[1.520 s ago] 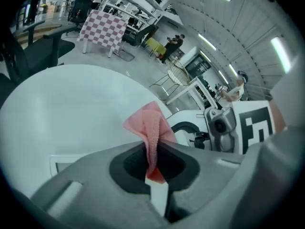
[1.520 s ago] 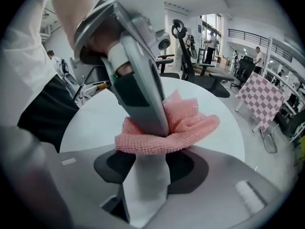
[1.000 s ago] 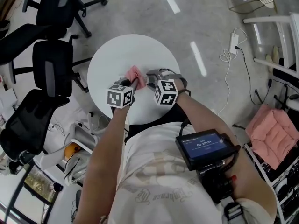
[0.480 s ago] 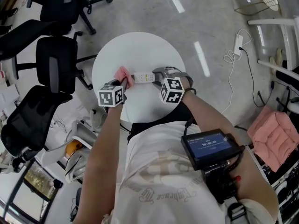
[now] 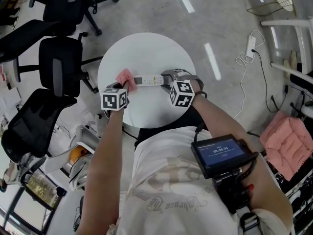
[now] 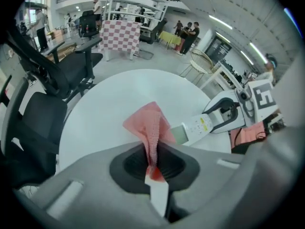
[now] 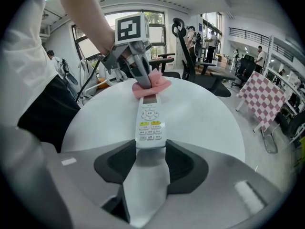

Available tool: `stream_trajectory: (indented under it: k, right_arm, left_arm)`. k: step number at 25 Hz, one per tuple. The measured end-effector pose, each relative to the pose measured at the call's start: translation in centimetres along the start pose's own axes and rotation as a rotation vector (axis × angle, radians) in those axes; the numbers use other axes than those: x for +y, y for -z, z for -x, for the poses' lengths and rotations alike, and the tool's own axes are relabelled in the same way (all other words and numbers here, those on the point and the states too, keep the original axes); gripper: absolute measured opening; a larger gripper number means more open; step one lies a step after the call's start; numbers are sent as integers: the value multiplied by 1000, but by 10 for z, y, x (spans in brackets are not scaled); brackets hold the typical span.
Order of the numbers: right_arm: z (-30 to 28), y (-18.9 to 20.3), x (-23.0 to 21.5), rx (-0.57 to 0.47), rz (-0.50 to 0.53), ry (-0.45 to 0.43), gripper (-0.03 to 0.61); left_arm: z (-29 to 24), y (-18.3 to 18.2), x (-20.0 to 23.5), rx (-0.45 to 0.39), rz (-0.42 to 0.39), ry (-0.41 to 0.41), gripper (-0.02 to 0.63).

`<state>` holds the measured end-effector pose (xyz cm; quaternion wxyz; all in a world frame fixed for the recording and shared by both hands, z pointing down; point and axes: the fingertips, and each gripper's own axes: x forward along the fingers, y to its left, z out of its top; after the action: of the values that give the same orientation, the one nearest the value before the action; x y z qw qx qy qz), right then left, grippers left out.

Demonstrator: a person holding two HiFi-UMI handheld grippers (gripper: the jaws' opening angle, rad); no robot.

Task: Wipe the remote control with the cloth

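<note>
Head view: round white table (image 5: pixel 146 48), one remote (image 5: pixel 148 80) lying across its middle, long axis 3 to 9 o'clock. One pink cloth (image 5: pixel 124 76) sits at the remote's 9 o'clock end. The left hand-held gripper (image 5: pixel 128 85) is at the cloth and the right hand-held gripper (image 5: pixel 165 81) is at the remote's 3 o'clock end. This view does not show how the jaws stand, because the marker cubes cover them.

Left gripper view: settles the left side. The jaws are pressed together on a fold of the cloth, which bunches up ahead of them and covers the remote's near tip. Only here: a checked board and several people, well apart at 12 o'clock.

Right gripper view: settles the right side. The jaws pinch the remote's near end, one pad on each long edge. Only here: the remote's face, with a small display at the far end, a round key pad and two yellow keys among white ones. The cloth meets the far end by the display.

Only in the head view: a screen unit (image 5: pixel 220 153) on the person's chest, a pink cushion (image 5: pixel 286 138) at 4 o'clock and a white cable (image 5: pixel 242 62) on the floor at 2 o'clock.

Count: table 1, remote 1, cloth 1, hand-held grippers 2, marker cubes 2. At least 3 black chairs (image 5: pixel 56 67) stand at 8 to 11 o'clock.
</note>
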<state>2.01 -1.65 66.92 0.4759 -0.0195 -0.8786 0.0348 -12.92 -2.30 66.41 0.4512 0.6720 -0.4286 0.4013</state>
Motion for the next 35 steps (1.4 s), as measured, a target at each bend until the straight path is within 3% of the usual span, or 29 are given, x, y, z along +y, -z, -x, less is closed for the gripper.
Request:
stream_trajectory:
  k: [7,12,23,30,35]
  right_arm:
    - [1,2,-1,12,-2,1,202]
    - [0,0,-1,9,-3,2,202]
    - [-1,-2,0,7,-12,7,202]
    - [0,-4,-3,-2,-25,9,202]
    - [1,-2,-3,2,-26,10,202]
  left_arm:
    - [-5,-8,-21,-13,-8,-27,18]
    - [-12,-16,-57,-17,-87,57,18]
    - [-23,-32,-123,-42,-107,224,18]
    - [-25,-47,-160,-81,-24,411,18]
    - [-31,-45,-160,-59,79,453,18]
